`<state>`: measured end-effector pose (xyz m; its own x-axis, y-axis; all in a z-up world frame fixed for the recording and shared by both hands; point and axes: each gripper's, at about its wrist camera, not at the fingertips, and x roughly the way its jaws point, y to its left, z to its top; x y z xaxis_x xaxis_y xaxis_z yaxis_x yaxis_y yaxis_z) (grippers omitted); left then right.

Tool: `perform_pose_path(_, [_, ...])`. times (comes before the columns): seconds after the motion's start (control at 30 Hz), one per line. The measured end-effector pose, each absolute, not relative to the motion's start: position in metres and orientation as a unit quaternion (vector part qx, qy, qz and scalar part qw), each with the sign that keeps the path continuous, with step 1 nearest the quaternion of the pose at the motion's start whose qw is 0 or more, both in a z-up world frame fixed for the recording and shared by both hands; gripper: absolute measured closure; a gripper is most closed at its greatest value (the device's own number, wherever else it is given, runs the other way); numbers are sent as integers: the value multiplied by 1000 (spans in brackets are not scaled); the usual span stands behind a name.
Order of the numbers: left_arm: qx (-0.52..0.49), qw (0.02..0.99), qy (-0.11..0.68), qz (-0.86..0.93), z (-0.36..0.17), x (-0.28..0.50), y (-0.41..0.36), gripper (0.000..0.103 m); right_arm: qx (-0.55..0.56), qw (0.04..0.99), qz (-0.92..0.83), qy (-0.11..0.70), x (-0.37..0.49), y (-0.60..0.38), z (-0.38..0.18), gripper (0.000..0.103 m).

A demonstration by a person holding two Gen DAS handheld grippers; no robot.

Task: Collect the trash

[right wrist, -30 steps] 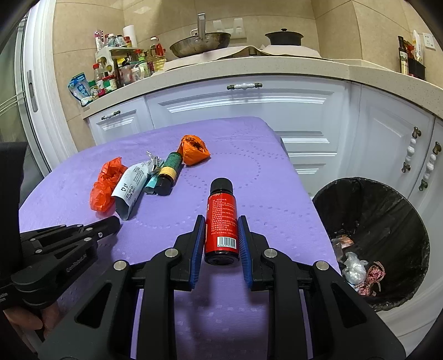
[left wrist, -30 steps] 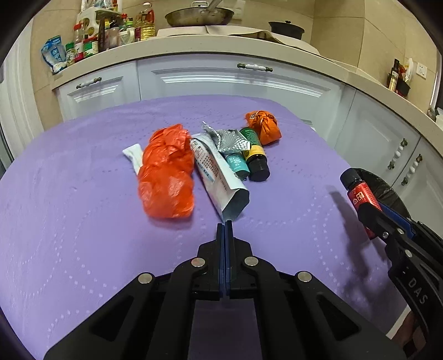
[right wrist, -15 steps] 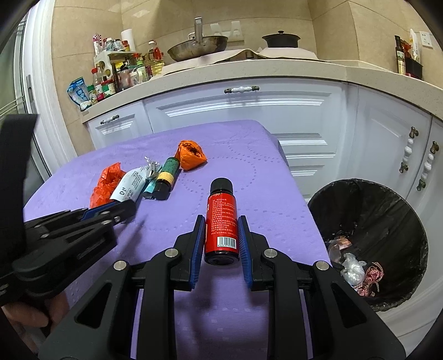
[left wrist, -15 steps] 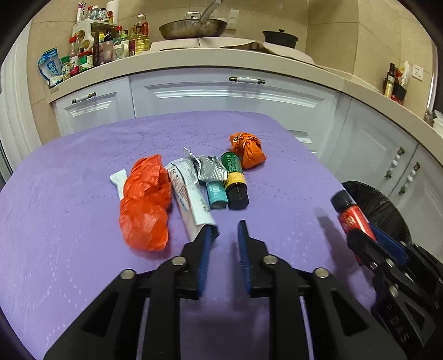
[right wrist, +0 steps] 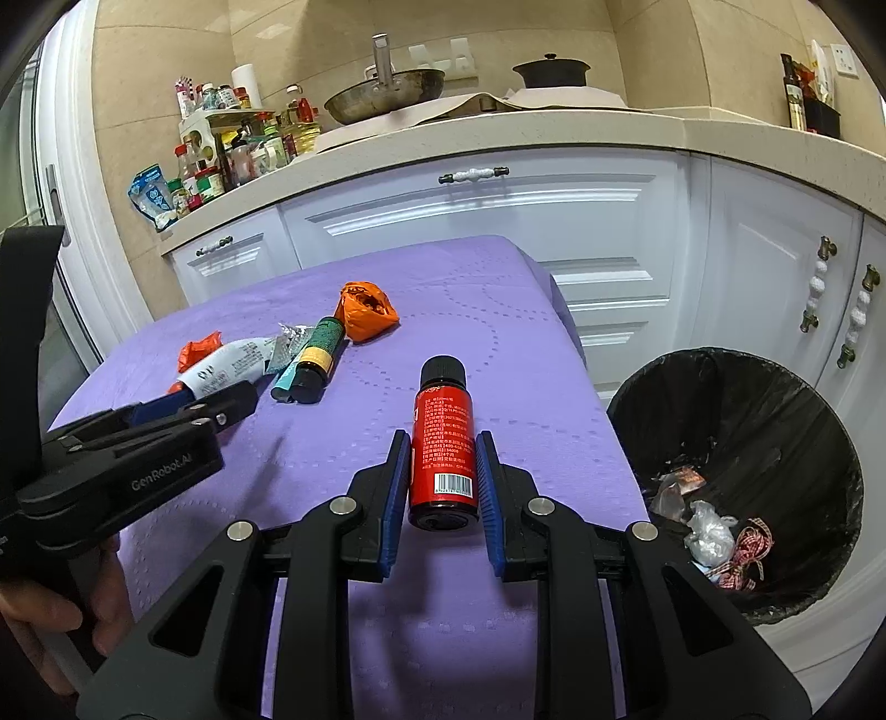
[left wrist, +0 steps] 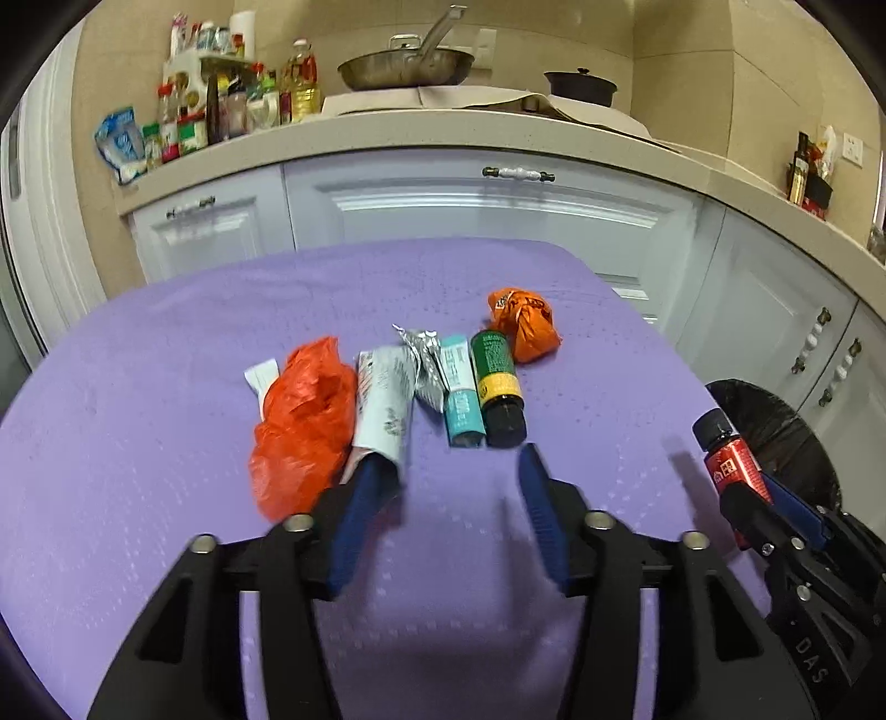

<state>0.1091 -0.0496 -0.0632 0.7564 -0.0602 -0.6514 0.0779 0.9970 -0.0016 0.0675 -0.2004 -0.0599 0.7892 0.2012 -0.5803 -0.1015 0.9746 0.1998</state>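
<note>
- I'm looking over a table under a purple dotted cloth (left wrist: 166, 421).
- Behind it runs a row of white panelled cabinets (right wrist: 498, 221) with metal-and-white handles.
- A speckled beige countertop (right wrist: 554, 130) wraps round the corner to my right.
- Beige wall tiles (right wrist: 149, 66) rise above it, with white sockets (right wrist: 440, 54).
- A steel pan (left wrist: 407, 66), a black lidded pot (left wrist: 580, 86) and a crowded shelf of bottles and jars (right wrist: 232, 138) sit up there.
- A white door frame (right wrist: 83, 194) stands at my left.

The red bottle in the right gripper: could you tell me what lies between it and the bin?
Nothing: the right wrist view shows only bare purple cloth between red bottle and bin.
</note>
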Motion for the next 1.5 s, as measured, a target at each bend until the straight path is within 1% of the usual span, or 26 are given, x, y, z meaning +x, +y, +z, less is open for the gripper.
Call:
perform_pose_path(0.2, [-17, 929, 368, -30, -67, 115, -35, 48, 79, 943, 81, 313, 68, -201, -59, 80])
perform_pose_path(0.47, [-13, 932, 361, -22, -66, 104, -21, 48, 80, 942, 82, 317, 69, -200, -62, 80])
perform_pose_path(0.57, [-9, 932, 362, -17, -67, 100, -15, 43, 79, 941, 83, 317, 69, -199, -61, 80])
perform_pose_path(0.77, [-13, 936, 351, -7, -62, 89, 0, 41, 78, 942, 84, 316, 69, -197, -61, 80])
perform_pose_path(0.9, [0, 940, 341, -3, -61, 87, 1, 41, 76, 941, 87, 318, 69, -192, -61, 80])
perform_pose_path(1.13, [8, 937, 350, -20, -65, 103, -8, 41, 72, 940, 91, 319, 68, -188, -61, 80])
perform_pose_path(1.23, [11, 932, 362, -31, -69, 111, -13, 51, 72, 941, 89, 319, 68, -189, -60, 80])
perform_pose_path(1.3, [11, 927, 373, -33, -72, 114, -15, 62, 73, 941, 89, 319, 69, -191, -60, 80])
perform_pose_path(1.33, [12, 926, 377, -34, -73, 115, -15, 65, 74, 941, 89, 319, 69, -191, -60, 80])
perform_pose_path(1.37, [12, 924, 380, -35, -74, 116, -16, 71, 74, 941, 88, 319, 69, -191, -60, 80])
perform_pose_path(1.4, [11, 923, 384, -36, -75, 117, -16, 76, 75, 941, 88, 319, 69, -191, -60, 80])
perform_pose_path(1.43, [9, 922, 385, -36, -75, 117, -15, 76, 75, 941, 88, 319, 69, -191, -61, 80])
perform_pose_path(1.5, [8, 923, 382, -37, -74, 116, -14, 81, 76, 940, 90, 321, 71, -192, -62, 80])
